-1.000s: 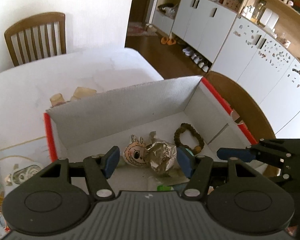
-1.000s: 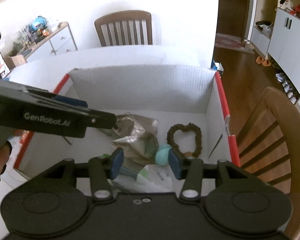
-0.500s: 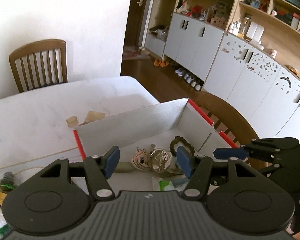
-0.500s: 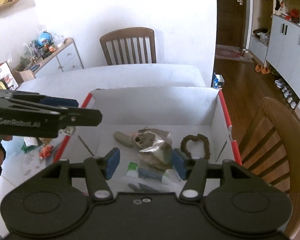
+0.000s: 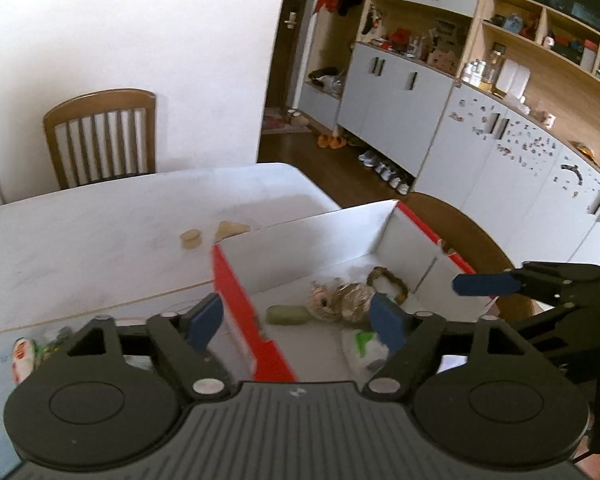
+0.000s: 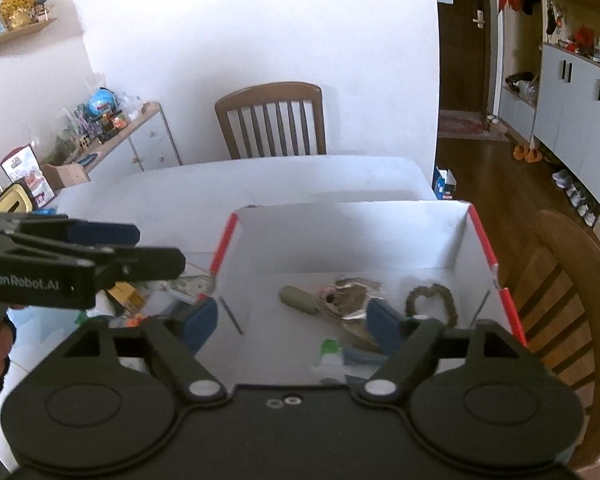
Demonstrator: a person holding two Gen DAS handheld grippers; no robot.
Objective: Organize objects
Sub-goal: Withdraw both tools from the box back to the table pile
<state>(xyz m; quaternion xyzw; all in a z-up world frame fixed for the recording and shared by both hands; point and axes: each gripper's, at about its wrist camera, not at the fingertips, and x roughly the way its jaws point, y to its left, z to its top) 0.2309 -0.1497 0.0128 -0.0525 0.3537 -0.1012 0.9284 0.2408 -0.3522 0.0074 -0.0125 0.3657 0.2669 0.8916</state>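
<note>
Nearby, box wall fronts left claw.

Soft daylight is filling both views, washing the plain white wall and the white counter nearly to glare. The white cardboard box with red edges is smearing with motion blur in the left wrist view, and its contents are reading soft in both. Toward 2 o'clock the wooden shelving is sitting dimmer. Fisheye distortion is bending straight lines at the edges, and the corners are darkening into black vignette.
</note>
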